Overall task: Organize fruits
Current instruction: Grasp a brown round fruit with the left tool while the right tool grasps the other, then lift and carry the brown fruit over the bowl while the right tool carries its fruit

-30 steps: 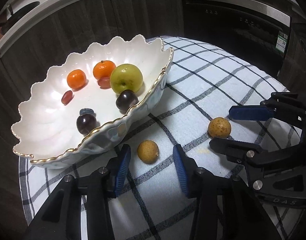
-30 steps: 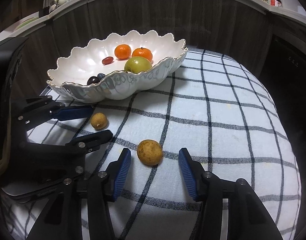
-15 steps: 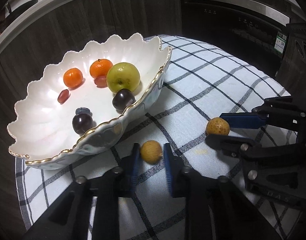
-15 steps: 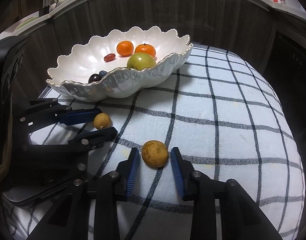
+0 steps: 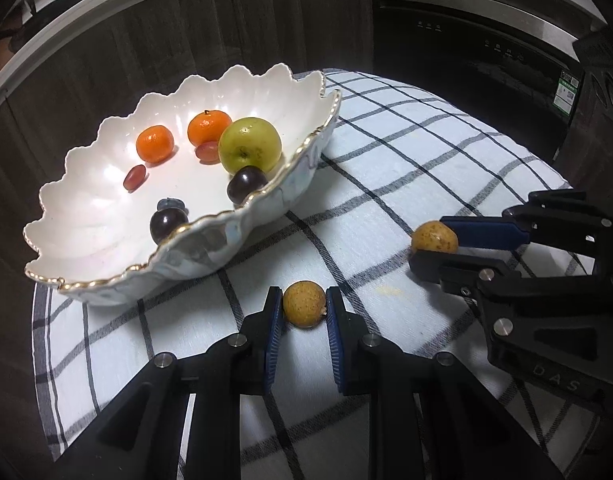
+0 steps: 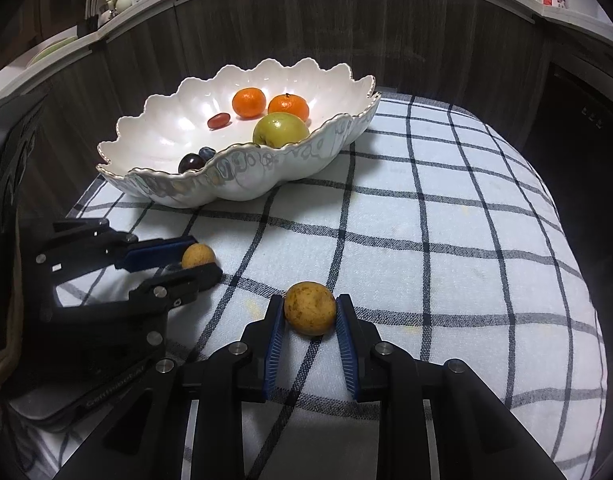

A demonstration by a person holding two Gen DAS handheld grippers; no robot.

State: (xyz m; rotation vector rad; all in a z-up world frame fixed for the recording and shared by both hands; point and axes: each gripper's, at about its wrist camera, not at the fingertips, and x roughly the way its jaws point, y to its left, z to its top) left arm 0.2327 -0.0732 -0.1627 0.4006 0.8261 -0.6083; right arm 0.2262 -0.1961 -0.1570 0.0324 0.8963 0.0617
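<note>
1. Between the blue pads of the left gripper (image 5: 304, 308) sits a small tan fruit (image 5: 304, 305), pinched at the fingertips and resting on the checked cloth (image 5: 406, 152) just in front of the bowl.
2. A second, slightly larger tan fruit (image 6: 310, 314) is clamped the same way by the right gripper (image 6: 310, 316), both pads touching its sides, low on the cloth.
3. Each gripper shows in the other's view: the right one holds its fruit to the right of the left gripper, a little apart from it.
4. Behind them stands a white scalloped bowl (image 5: 106, 216) with a gold rim.
5. Inside it lie two oranges (image 5: 155, 143), a green apple (image 5: 249, 145), two dark plums (image 5: 246, 188), two red grapes (image 5: 134, 177) and a blueberry (image 5: 170, 204).
</note>
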